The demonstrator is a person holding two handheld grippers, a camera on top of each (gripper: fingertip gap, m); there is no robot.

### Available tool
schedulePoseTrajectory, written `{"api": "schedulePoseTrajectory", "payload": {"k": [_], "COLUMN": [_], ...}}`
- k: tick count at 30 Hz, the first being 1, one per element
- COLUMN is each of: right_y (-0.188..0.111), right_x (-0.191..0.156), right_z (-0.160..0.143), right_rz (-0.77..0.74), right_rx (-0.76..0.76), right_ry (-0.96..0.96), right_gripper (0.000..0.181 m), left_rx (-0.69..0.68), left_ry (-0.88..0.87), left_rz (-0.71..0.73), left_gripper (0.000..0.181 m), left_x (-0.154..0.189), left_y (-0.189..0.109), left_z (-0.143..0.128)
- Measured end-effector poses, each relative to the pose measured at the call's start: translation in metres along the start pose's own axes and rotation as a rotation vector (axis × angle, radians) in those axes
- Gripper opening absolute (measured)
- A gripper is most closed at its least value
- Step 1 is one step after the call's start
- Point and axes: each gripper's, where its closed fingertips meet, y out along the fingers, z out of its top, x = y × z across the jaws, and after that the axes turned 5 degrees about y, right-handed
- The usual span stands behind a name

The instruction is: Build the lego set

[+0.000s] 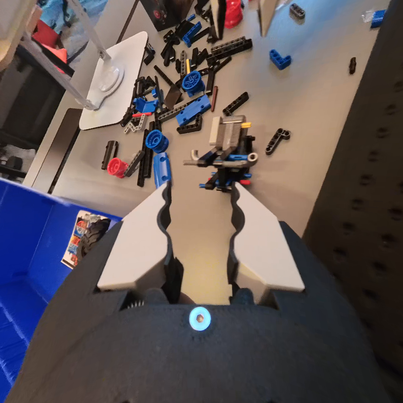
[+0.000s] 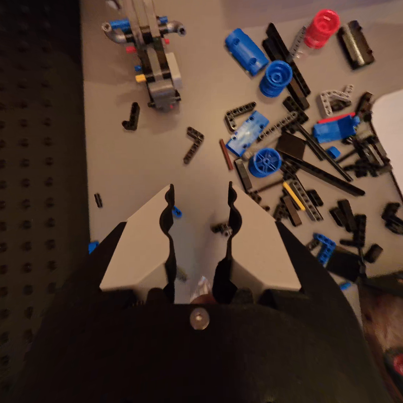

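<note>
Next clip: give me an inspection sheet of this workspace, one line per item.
Surface: grey tabletop, bare near both grippers.
Job's things: partly built grey-black-blue model standing apart; loose pile of black beams, blue wheel hubs, red wheel hub.
Clutter: white monitor-stand base; blue box.
Grippers: left gripper open, empty; right gripper open, empty.
Cables: nothing seen.
Surroundings: dark perforated panel beside the table.

My left wrist camera looks down along its tongs [image 1: 201, 185] from above the surface [image 1: 283, 104], facing the half-built model [image 1: 226, 152] close ahead. My right one looks steeply down past its tongs [image 2: 200, 186]. Both share the model [image 2: 154, 65] and loose pieces [image 2: 294, 152], from opposite ends.
</note>
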Motion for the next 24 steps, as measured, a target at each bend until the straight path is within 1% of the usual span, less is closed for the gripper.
{"api": "schedulePoseTrajectory", "payload": {"k": [4,5,8,10,12,14,16,20,24], "right_y": [-0.019,-0.023,-0.035,-0.039,-0.042,-0.044,-0.046,-0.047,-0.043], "right_x": [0.017,0.019,0.025,0.026,0.027,0.026,0.023,0.013,0.003], "right_z": [-0.021,-0.025,-0.039,-0.048,-0.056,-0.061,-0.066,-0.08,-0.091], "right_rz": [-0.072,-0.078,-0.114,-0.13,-0.144,-0.153,-0.146,-0.123,-0.103], "right_rx": [-0.03,-0.03,-0.044,-0.055,-0.067,-0.067,-0.068,-0.101,-0.128], "right_ry": [0.025,0.033,0.046,0.053,0.061,0.071,0.076,0.044,0.021], "right_gripper": [0.048,0.047,0.045,0.045,0.045,0.045,0.043,0.036,0.035], "left_rx": [0.027,0.029,-0.011,-0.021,-0.027,-0.042,-0.057,-0.072,-0.116], "left_ry": [0.034,0.051,0.119,0.132,0.139,0.138,0.152,0.17,0.219], "left_rz": [-0.009,-0.006,-0.009,0.0,0.012,0.033,0.035,0.041,0.036], "left_gripper": [0.064,0.064,0.056,0.044,0.035,0.033,0.027,0.024,0.023], "left_x": [0.012,0.013,0.017,0.015,0.012,0.008,0.008,0.005,-0.003], "left_y": [0.007,0.011,0.025,0.03,0.031,0.032,0.033,0.031,0.027], "left_z": [0.014,0.017,0.016,0.016,0.016,0.014,0.011,0.008,0.002]}}
